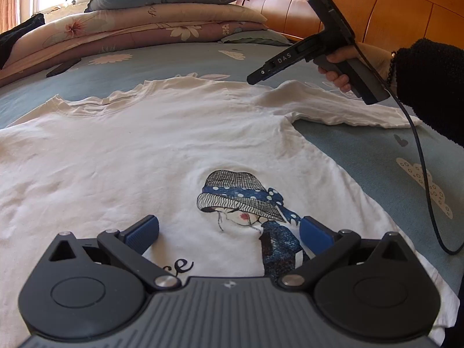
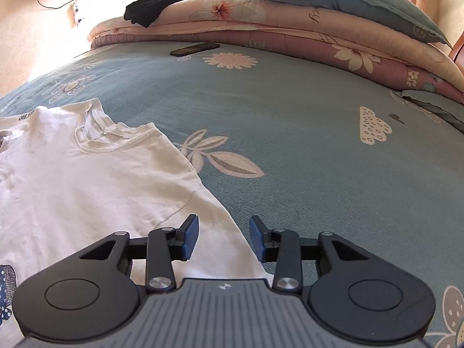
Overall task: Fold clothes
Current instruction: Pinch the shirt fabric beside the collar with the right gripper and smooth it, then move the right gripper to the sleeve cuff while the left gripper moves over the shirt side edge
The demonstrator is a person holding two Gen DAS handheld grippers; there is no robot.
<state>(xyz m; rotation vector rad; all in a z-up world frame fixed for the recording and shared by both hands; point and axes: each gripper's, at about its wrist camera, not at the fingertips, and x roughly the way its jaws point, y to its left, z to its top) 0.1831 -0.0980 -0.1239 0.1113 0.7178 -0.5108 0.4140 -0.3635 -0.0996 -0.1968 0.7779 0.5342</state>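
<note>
— Sunlit bedroom, big bed under a blue flowered sheet, quilts and a pillow stacked at its head below the wooden headboard. What's on it for the job?

— One white shirt, spread flat with the printed front up, collar toward the quilts. Its one sleeve in view lies straight out to the side, so no fold shows on the part in view; the other side runs off the picture.

— And the grippers?

— The left gripper hovers low over the print, jaws wide apart, nothing between them. The right gripper sits above the shoulder and sleeve seam, jaws parted and empty too. The left view shows a hand holding it just over that sleeve.

— What might go wrong?

— My guess: thin cotton on a soft sheet. A pinch that goes too deep could catch the bedsheet with the shirt, or take only the top layer, so the fold drags crooked. The dangling cable could also sweep the sleeve out of line.

— Anything small nearby?

— A dark phone-like slab near the quilts, well clear.
</note>
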